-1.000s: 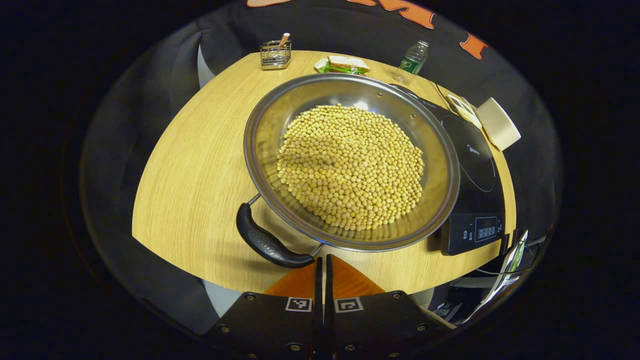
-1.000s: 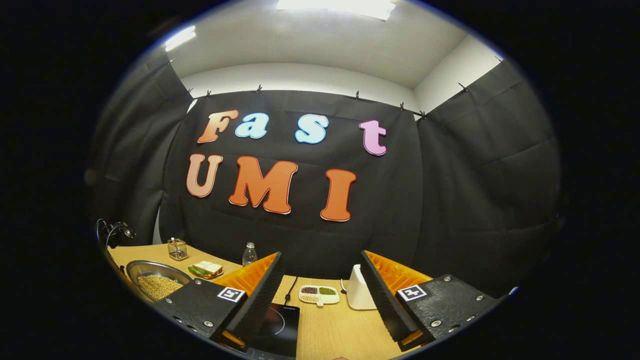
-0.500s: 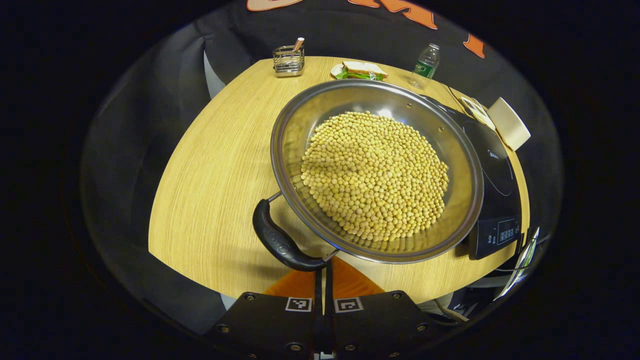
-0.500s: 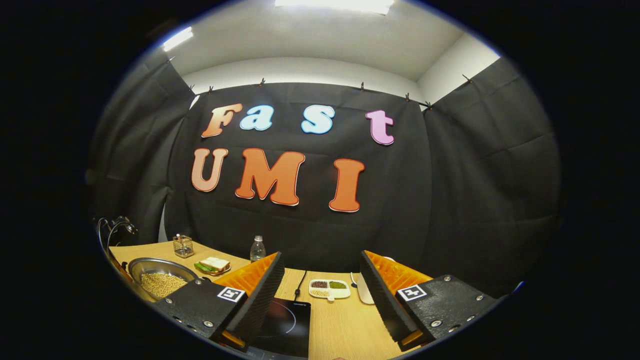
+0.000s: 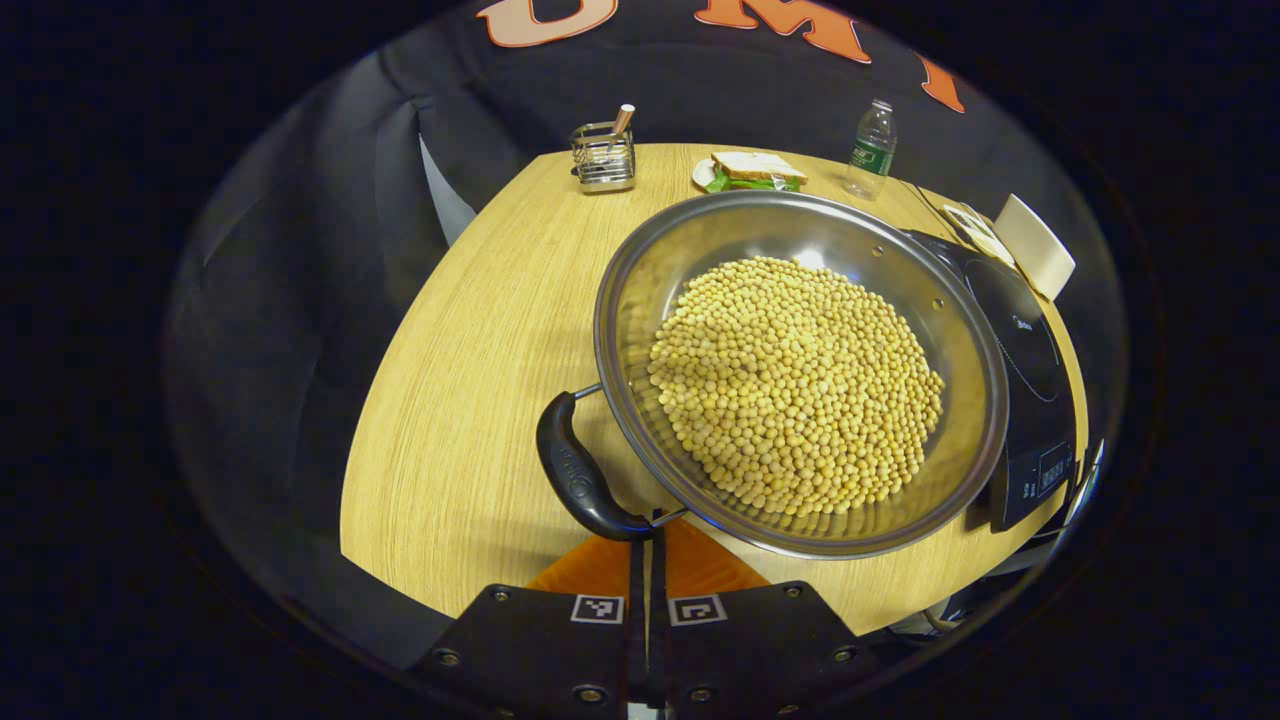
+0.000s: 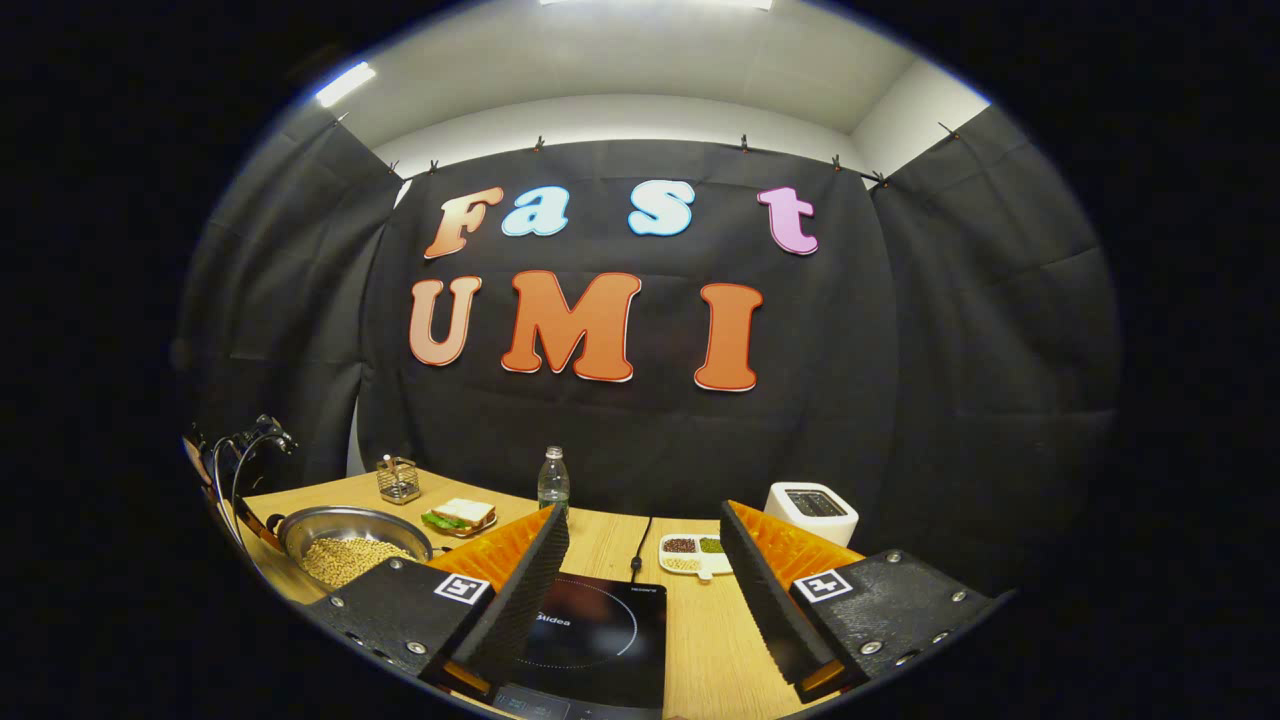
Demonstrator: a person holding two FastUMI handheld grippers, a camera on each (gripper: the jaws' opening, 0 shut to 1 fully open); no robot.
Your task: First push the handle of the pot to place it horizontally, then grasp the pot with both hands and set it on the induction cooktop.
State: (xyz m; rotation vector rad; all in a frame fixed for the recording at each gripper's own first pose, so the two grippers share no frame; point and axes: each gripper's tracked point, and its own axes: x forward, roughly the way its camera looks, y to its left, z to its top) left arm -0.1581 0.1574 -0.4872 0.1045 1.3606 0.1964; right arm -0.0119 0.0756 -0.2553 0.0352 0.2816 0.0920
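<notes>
Two tongs work over a wooden counter (image 5: 470, 330) walled in black cloth. Left tongs (image 5: 646, 560), pressed together, touch the pot (image 5: 800, 370) handle (image 5: 575, 480); right tongs (image 6: 640, 560) gape above the cooktop (image 6: 600, 640).

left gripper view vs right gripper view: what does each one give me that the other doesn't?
Left gripper view: the pot's black handle close up, with the shut left gripper against its near end.

Right gripper view: the open right gripper held above the induction cooktop, plus the toaster's top slot and the booth ceiling.

Shared: pot of beans, cooktop, sandwich, water bottle, wire holder, wooden table.
</notes>
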